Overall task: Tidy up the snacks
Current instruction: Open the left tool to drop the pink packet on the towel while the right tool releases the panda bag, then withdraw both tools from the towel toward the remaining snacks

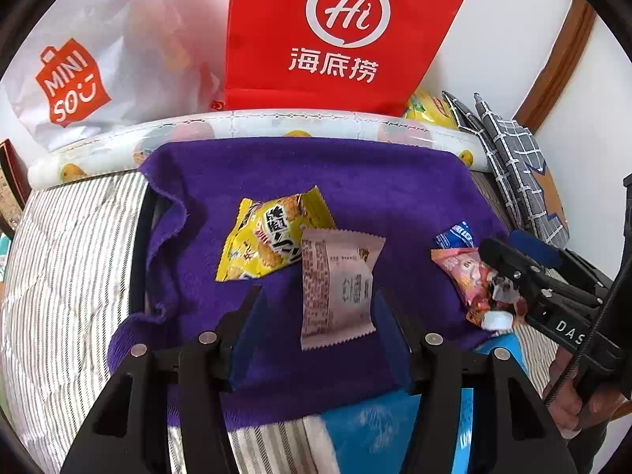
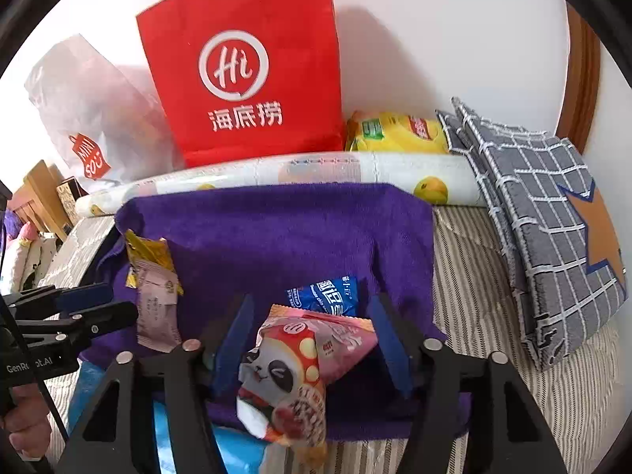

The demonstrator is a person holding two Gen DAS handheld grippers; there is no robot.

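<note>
A purple towel [image 1: 316,173] [image 2: 276,229] lies spread on striped bedding with several snack packets on it. My left gripper [image 1: 319,290] [image 2: 124,302] is open around a pale pink packet [image 1: 335,284] [image 2: 158,316] that lies flat between its fingers, with a gap on each side. A yellow packet [image 1: 272,245] [image 2: 150,252] lies just behind, partly under it. My right gripper [image 2: 310,300] [image 1: 497,245] is open too, and a pink panda-print packet [image 2: 292,355] [image 1: 474,288] rests on the towel between its blue pads. A blue packet [image 2: 328,296] [image 1: 454,237] sits just past it.
A red paper bag [image 1: 339,31] [image 2: 245,79] and a white Miniso bag [image 1: 79,79] stand against the wall behind a rolled fruit-print mat [image 2: 316,170]. A yellow chip bag [image 2: 399,134] and grey checked cushions [image 2: 553,217] lie at the right. Striped bedding [image 1: 67,256] surrounds the towel.
</note>
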